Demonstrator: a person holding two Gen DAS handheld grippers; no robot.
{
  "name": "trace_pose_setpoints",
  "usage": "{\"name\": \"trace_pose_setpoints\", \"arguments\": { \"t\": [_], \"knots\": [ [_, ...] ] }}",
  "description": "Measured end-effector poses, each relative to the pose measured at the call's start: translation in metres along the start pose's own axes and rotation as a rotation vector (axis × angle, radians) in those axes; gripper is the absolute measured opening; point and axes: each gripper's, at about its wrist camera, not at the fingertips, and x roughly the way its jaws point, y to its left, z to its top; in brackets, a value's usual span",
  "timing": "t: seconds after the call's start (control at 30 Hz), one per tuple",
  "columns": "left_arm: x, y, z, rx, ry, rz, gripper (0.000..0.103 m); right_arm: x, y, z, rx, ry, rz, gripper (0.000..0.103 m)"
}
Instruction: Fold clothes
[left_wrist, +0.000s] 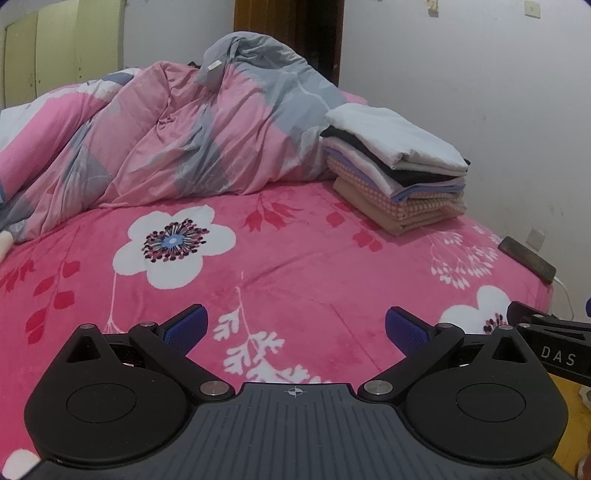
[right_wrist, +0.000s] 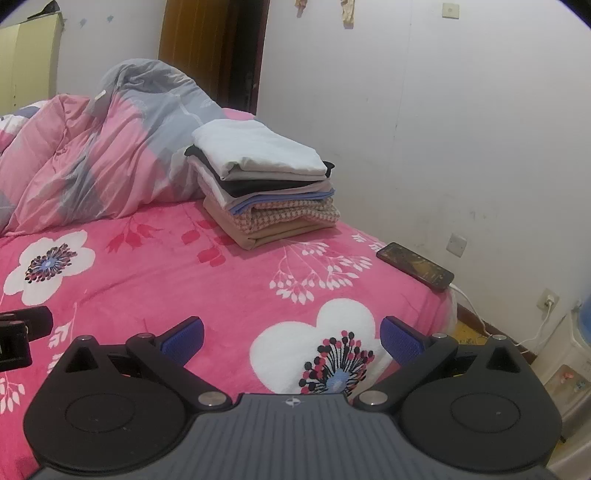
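A stack of folded clothes sits on the pink flowered bed cover near the wall, with a white piece on top and black, lilac, checked and tan pieces below. My left gripper hovers low over the cover, open, nothing between its blue pads. My right gripper is also open and empty, above a white flower print. Each gripper's body shows at the edge of the other's view: the right one, the left one.
A crumpled pink and grey quilt is heaped at the back of the bed. A dark phone lies at the bed's right edge with a white cable. The white wall runs along the right.
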Motion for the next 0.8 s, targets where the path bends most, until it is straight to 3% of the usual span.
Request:
{"name": "trace_pose_setpoints", "arguments": {
  "t": [0.8],
  "knots": [
    [0.0052, -0.0009, -0.0009, -0.001, 0.011, 0.001, 0.103, 0.0052, 0.0030, 0.0010, -0.011, 0.007, -0.002, 0.103]
  ]
}}
